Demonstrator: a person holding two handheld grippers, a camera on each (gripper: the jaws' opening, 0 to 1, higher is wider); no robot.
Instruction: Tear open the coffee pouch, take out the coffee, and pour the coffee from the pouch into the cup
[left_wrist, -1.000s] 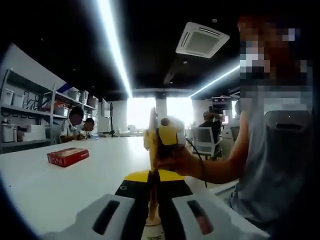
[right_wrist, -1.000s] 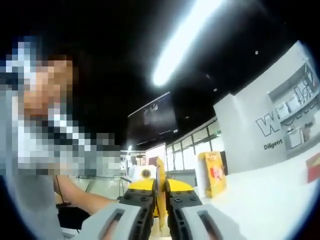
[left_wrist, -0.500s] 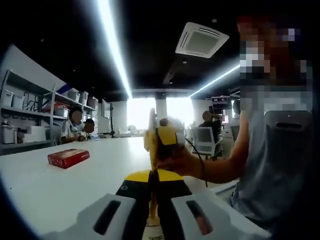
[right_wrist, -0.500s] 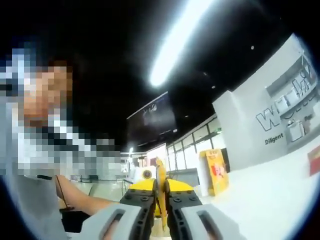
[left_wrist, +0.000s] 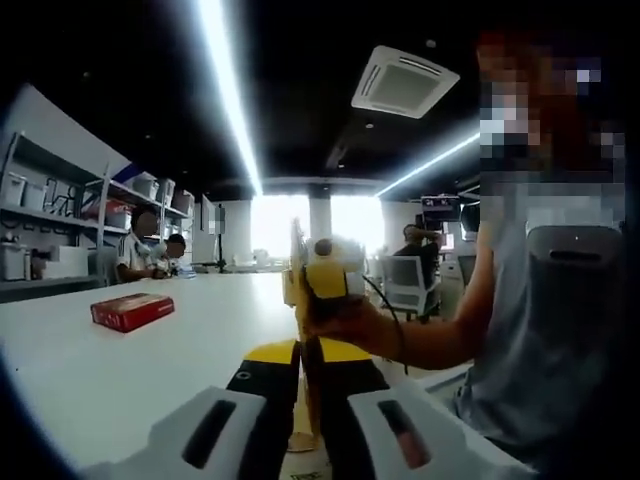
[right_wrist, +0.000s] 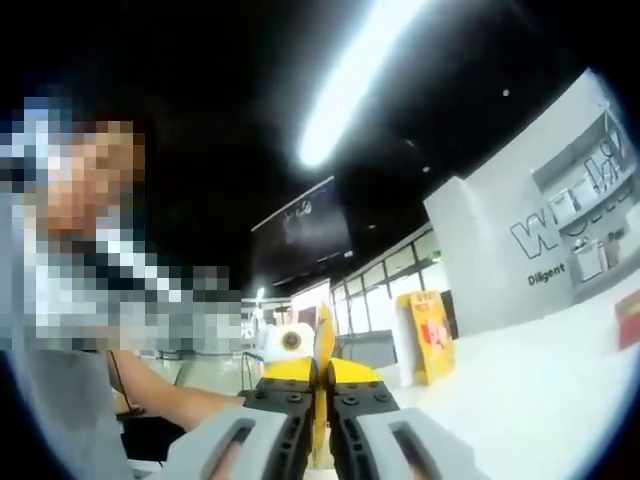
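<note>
The coffee pouch (left_wrist: 311, 405) is a thin yellow sachet seen edge-on, standing upright between my two grippers. In the left gripper view my left gripper (left_wrist: 308, 352) is shut on its near edge. Opposite, my right gripper (left_wrist: 318, 285) faces the camera, held in a hand (left_wrist: 352, 325), and pinches the pouch's far edge. In the right gripper view the pouch (right_wrist: 324, 338) rises from my right gripper (right_wrist: 322, 378), which is shut on it. My left gripper (right_wrist: 293, 350) sits just behind it, to the left.
A white table (left_wrist: 120, 370) spreads below with a red box (left_wrist: 132, 311) lying at the left. A yellow carton (right_wrist: 428, 338) stands on the table (right_wrist: 540, 390), and a red object (right_wrist: 628, 318) is at the right edge. Shelves and seated people are far behind.
Both views have shifted only slightly. Both grippers stay shut on the pouch, and the pouch stands a little higher in the right gripper view.
</note>
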